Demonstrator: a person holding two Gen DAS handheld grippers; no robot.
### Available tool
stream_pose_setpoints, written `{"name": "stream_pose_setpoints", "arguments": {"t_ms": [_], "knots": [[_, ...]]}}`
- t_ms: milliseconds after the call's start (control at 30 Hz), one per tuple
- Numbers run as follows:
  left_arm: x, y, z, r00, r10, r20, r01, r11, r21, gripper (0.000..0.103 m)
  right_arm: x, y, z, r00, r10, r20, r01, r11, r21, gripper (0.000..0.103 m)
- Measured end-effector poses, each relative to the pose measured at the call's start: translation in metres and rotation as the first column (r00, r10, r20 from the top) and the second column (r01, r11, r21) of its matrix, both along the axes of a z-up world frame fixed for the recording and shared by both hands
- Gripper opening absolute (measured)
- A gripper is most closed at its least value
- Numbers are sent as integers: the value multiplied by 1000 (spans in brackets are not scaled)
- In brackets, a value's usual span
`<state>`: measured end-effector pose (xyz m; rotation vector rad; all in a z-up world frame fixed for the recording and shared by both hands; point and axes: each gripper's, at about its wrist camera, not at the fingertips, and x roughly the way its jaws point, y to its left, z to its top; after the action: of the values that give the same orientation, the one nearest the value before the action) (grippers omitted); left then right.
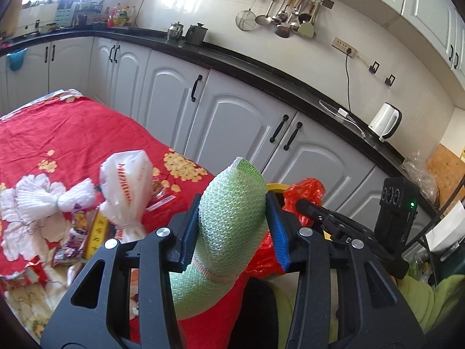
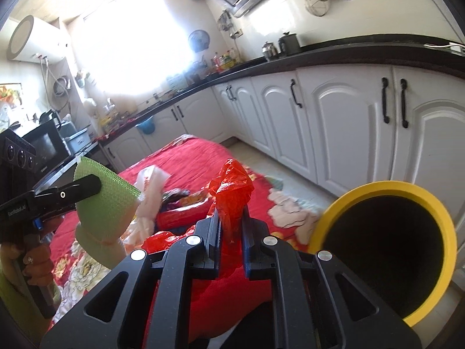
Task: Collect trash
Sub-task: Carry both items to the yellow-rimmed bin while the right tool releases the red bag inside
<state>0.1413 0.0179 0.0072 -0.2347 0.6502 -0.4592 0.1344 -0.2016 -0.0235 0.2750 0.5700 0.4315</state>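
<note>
Left wrist view: left tool [image 1: 232, 226] points slightly downward, clamped on green foam net [image 1: 229, 203] above the red bench [image 1: 72, 133]. Right tool [image 2: 231, 226], similarly pitched, grips red bag [image 2: 232, 192] beside the yellow-rimmed bin [image 2: 386, 250].

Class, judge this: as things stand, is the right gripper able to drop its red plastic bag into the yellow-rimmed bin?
Probably yes. The right gripper is shut on the red plastic bag, and the yellow-rimmed bin gapes open just beside it, nothing between.

white kettle [image 1: 385, 122] on counter | ladles [image 1: 290, 14] on wall | microwave [image 2: 43, 145]
</note>
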Motion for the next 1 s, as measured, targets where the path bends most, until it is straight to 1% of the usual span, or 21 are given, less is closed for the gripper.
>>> {"name": "stream_pose_setpoints", "arguments": {"t_ms": [333, 467, 700, 1000], "knots": [[12, -34, 1, 1000, 14, 25, -14, 1000, 2, 35, 0, -52, -2, 992, -122, 13, 122, 992, -10, 11], [16, -50, 3, 999, 10, 37, -10, 1000, -11, 35, -1, -71, -3, 985, -169, 16, 169, 986, -12, 11], [24, -81, 0, 999, -13, 43, 14, 1000, -23, 35, -6, -102, -2, 967, -252, 36, 253, 967, -29, 11], [40, -121, -17, 999, -45, 18, 45, 998, -45, 35, -5, -135, -10, 936, -348, 48, 351, 934, -69, 11]]}}
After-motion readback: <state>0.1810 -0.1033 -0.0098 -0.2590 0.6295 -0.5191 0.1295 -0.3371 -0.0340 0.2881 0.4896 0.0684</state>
